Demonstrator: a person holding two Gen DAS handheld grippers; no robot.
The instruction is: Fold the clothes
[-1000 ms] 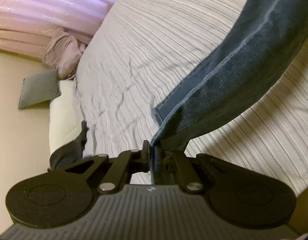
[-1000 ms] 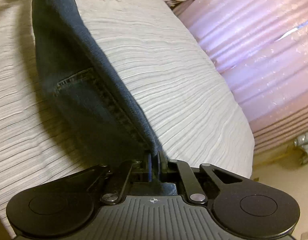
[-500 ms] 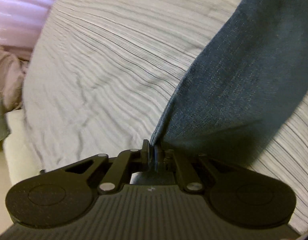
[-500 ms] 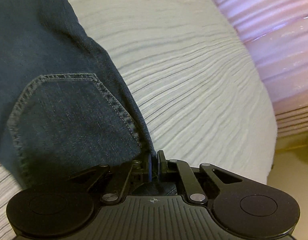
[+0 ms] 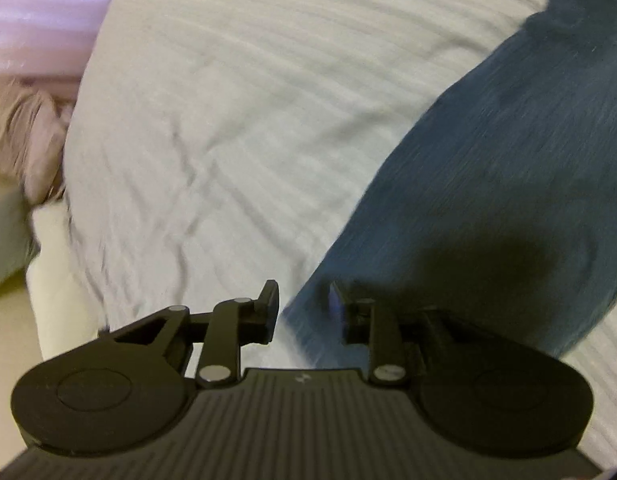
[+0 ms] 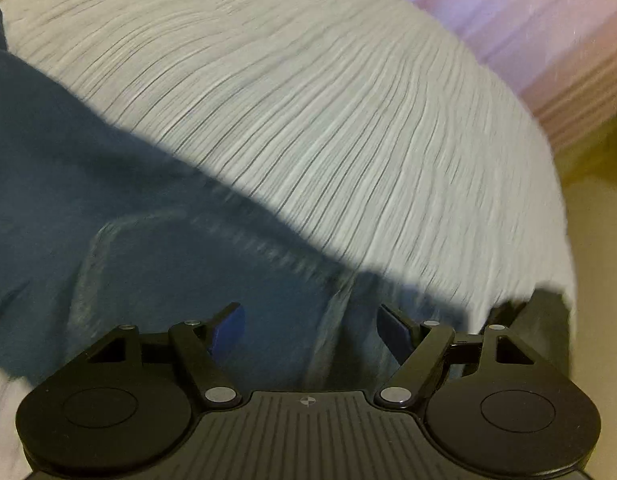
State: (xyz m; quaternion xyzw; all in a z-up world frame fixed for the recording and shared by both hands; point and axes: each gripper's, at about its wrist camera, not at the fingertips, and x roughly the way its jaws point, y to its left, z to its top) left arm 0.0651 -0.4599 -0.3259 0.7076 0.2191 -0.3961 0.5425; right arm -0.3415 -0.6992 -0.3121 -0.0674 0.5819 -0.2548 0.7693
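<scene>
the striped bedcover [image 5: 236,128] fills both views, its bare stretch widest in the upper middle. the jeans [image 6: 108,208] lie on it; only the right wrist view shows their pocket stitching [image 6: 88,264]. only the left view shows crumpled pink cloth [image 5: 32,140] at the left edge. right gripper [image 6: 310,330] jaws are opening wide over the denim; left gripper [image 5: 302,306] jaws are opening narrowly at the jeans' edge, pads clear of it.

Jeans [image 5: 488,184]: dark blue denim, paler stitching round the pocket [image 6: 120,280]. Bedspread [image 5: 236,92]: pale grey, fine dark ribbed lines. Curtain [image 6: 540,28], one o'clock: pink, banded. Crumpled cloth [image 5: 32,148], nine o'clock: dusty mauve. Floor [image 6: 600,240]: yellowish beige.
</scene>
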